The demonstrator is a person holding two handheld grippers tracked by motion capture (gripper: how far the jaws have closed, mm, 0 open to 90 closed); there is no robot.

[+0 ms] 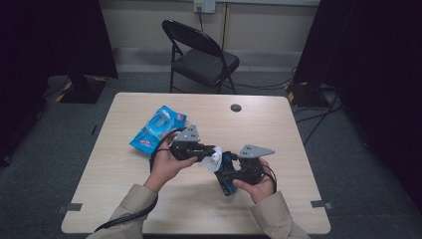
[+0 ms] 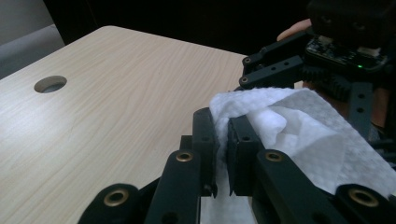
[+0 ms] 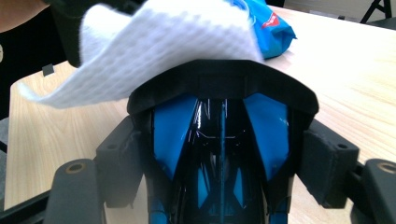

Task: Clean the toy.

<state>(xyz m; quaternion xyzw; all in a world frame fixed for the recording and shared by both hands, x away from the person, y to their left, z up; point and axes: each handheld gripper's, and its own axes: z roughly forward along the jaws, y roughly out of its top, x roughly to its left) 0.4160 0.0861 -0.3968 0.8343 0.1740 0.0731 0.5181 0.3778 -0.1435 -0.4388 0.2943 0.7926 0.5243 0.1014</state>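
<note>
Wipe [image 1: 215, 160] is pinched in your left gripper [image 1: 208, 152], jaws nearly shut on one edge, and it sits about dead centre of the table [image 1: 278, 124], draped over the end of the black-and-blue gadget [image 1: 227, 175]. That gadget is clamped across its sides by your right gripper [image 1: 230, 175], whose jaws stand wide around it. In the high view its long axis runs roughly from 11 to 5 o'clock, the wiped end pointing at 11. The blue wipes pack [image 1: 159, 127] lies flat toward 10 o'clock of the grippers, near the left one.
</note>
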